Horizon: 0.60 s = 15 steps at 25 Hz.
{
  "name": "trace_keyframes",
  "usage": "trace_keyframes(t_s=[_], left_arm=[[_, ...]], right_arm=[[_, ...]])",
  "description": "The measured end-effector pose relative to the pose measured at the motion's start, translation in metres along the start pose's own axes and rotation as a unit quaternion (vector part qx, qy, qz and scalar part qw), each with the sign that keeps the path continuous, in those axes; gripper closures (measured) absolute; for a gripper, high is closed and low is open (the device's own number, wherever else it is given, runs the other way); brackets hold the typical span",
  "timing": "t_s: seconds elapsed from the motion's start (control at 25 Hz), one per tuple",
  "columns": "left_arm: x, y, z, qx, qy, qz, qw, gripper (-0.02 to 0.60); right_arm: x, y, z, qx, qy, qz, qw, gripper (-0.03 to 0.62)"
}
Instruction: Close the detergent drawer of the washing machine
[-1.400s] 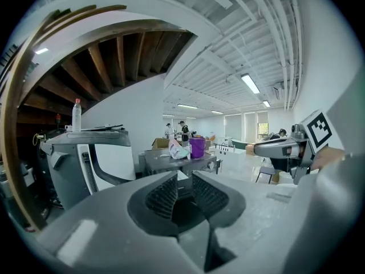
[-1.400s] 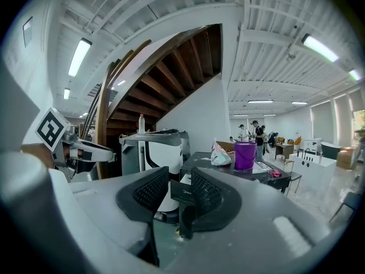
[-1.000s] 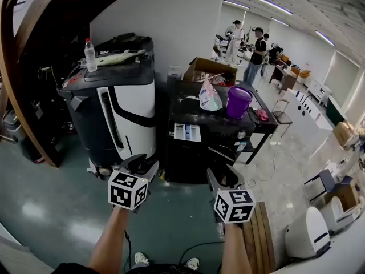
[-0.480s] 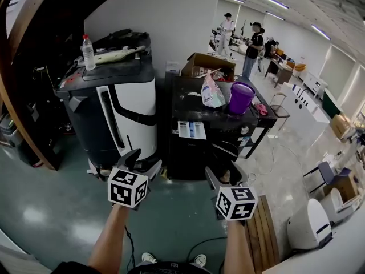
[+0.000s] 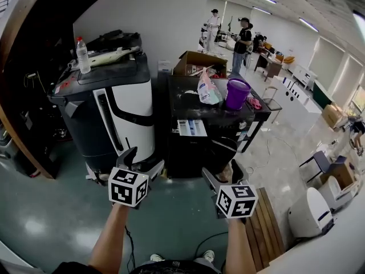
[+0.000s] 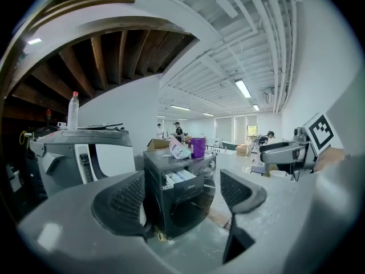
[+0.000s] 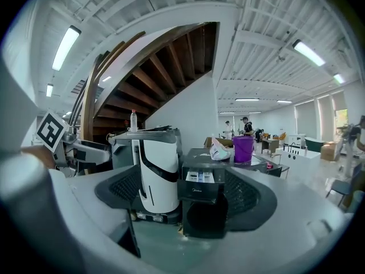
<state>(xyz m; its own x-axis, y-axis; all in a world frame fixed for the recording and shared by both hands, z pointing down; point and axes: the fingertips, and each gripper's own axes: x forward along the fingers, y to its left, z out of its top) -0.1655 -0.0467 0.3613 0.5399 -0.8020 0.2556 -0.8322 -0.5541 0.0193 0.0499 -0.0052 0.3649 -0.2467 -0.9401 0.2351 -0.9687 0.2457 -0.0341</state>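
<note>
The detergent drawer stands pulled out at the top left of the black washing machine, on the far side of the floor from me. Its open top shows white and blue compartments, and its front panel is dark. My left gripper has its jaws apart and empty. The jaws of my right gripper have just been opening and grasp nothing. Both grippers are well apart from the machine.
</note>
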Motion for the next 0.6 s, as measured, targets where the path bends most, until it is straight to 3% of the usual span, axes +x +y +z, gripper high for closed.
trace_keyframes(t_s=[0.6], left_arm=[[-0.019,0.033,-0.008,0.004,0.003,-0.02,0.9998,0.14]], right_arm=[[0.0,0.036,-0.01,0.027,-0.002,-0.026,0.999,0.063]])
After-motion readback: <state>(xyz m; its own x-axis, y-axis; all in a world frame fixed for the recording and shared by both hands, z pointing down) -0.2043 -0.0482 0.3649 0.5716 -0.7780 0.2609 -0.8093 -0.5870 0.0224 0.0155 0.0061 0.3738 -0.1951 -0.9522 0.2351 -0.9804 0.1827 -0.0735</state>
